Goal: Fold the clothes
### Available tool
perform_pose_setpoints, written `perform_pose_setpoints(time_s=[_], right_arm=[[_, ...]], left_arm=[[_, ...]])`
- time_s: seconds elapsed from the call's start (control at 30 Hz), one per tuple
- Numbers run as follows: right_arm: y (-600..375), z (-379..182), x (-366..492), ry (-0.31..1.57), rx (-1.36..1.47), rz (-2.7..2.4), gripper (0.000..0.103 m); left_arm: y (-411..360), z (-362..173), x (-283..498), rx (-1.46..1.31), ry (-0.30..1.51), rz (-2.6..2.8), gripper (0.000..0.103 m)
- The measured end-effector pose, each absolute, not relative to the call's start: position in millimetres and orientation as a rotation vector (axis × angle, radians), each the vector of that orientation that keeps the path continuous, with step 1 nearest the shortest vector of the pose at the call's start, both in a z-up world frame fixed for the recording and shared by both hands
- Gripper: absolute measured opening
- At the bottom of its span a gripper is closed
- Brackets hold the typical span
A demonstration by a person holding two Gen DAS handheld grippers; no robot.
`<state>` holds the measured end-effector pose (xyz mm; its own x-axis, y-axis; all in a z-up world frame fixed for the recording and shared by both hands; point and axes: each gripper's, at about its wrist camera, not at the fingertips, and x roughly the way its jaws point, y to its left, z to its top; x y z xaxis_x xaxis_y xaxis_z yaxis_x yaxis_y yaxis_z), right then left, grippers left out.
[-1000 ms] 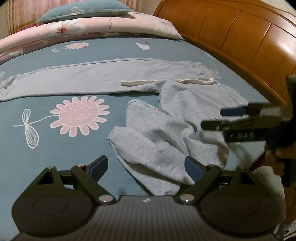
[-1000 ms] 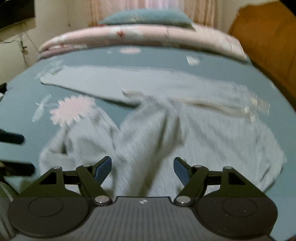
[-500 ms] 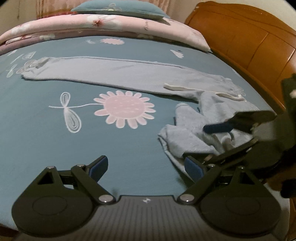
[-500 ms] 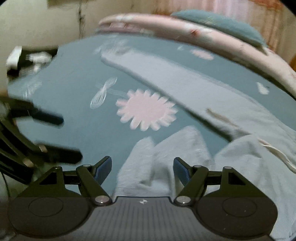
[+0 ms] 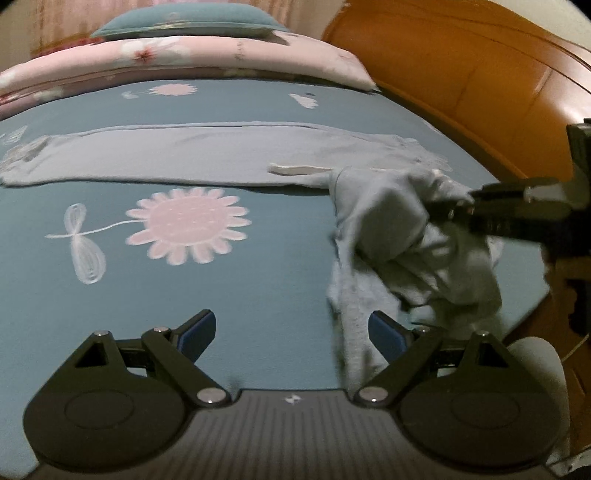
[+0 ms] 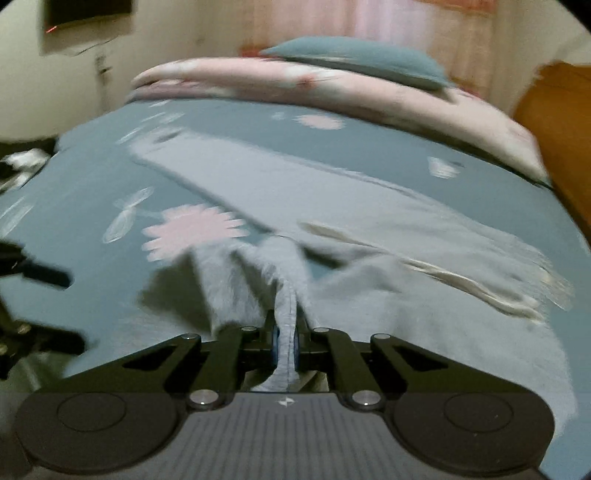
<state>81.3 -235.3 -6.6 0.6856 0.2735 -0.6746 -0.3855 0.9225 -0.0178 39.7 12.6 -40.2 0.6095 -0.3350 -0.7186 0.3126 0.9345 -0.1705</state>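
Note:
Light grey trousers [image 5: 192, 158] lie on the teal bedspread. One leg is stretched flat to the left; the other leg [image 5: 413, 236] is bunched up at the right. My right gripper [image 6: 285, 347] is shut on a fold of that bunched leg [image 6: 286, 314] and lifts it off the bed; it also shows in the left wrist view [image 5: 465, 206]. My left gripper [image 5: 291, 332] is open and empty, low over the bedspread just left of the bunched cloth. A cream drawstring [image 5: 295, 170] lies at the waist.
The teal bedspread [image 5: 110, 295] has pink flower prints. A pink quilt [image 5: 184, 55] and teal pillow [image 5: 192, 20] lie at the far end. A wooden headboard [image 5: 461, 74] runs along the right side. The left gripper's fingers [image 6: 48, 275] show at left in the right wrist view.
My right gripper has shut on the bunched trouser leg and raised it. My left gripper has stayed open and shifted a little.

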Motion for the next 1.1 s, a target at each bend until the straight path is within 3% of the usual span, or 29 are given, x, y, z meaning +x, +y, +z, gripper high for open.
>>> perform_pose_setpoints(time_s=[0.3,0.4,0.53,0.8,0.93,1.1], right_arm=[[-342.6,-52.4,92.7,0.803,-0.026,0.038,0.01],[-358.6,-64.0,90.6,0.849,-0.018,-0.014,0.028],[-362.1,-52.8,80.3,0.829,-0.031,-0.013,0.039],[-338.6,-0.2,46.1,0.738,-0.103,0.23,0.045],[-285.4,-6.1,34.3,0.782,-0.328,0.471,0.045],[-226.6,-30.3,15.3,0.785,-0.814,0.644,0.045]], left_arm=[[-30.2,-43.6,42.9,0.019,0.865,-0.459,0.09],[-35.5,-45.3,42.5,0.006,0.878,-0.47,0.09],[-35.9,-47.1,43.4,0.008,0.89,-0.456,0.09],[-25.7,-48.7,43.9,0.011,0.9,-0.431,0.09],[-22.3,-47.3,36.4,0.029,0.9,-0.431,0.09],[-11.1,-45.9,24.4,0.038,0.896,-0.416,0.09]])
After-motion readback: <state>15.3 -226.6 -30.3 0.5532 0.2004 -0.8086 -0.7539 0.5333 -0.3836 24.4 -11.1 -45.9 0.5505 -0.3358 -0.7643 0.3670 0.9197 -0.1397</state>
